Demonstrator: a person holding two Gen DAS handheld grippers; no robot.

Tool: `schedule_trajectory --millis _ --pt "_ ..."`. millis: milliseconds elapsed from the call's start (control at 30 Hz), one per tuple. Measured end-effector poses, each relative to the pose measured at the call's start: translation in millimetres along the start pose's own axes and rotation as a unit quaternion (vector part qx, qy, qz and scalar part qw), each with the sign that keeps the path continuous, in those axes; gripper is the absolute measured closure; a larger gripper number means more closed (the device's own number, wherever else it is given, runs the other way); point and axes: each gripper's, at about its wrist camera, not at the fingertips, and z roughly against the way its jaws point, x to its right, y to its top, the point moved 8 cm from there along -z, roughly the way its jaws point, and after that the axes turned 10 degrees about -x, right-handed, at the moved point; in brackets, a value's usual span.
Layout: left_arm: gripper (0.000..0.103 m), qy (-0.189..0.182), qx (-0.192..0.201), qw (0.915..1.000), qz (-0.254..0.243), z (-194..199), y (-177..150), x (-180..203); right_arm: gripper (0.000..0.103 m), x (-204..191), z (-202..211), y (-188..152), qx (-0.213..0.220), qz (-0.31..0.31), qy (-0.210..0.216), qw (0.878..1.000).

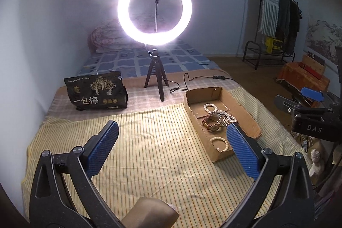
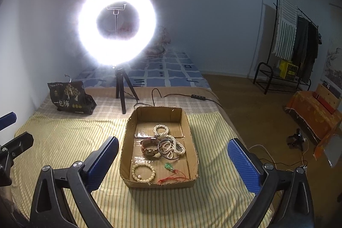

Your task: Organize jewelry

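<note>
Inside the cardboard box (image 2: pixel 128 138) on the bed, we see all the jewelry (image 2: pixel 168 145). Its long axis runs straight away between our right hand-held gripper (image 2: pixel 173 155), wide open, empty, nearer; left hand-held gripper (image 1: pixel 172 142), likewise, left of it.

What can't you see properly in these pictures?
- Left wrist view: the near right corner of the cardboard box is hidden behind the left claw, along with whatever lies there.
- Both views: what lies behind the ring light is washed out by glare.
- Right wrist view: the pile of bead strings is too tangled to count.
</note>
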Motion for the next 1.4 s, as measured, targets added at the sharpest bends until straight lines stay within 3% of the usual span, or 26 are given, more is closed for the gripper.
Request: schedule_trajectory --millis 767,1400 --pt "0.001 0.012 0.01 0.9989 -0.043 11 -1 15 0.0 -3 2 3 0.01 -0.003 0.0 1.0" --pt "0.001 0.005 0.011 0.9986 -0.051 16 -2 21 0.0 -3 2 2 0.01 -0.003 0.001 1.0"
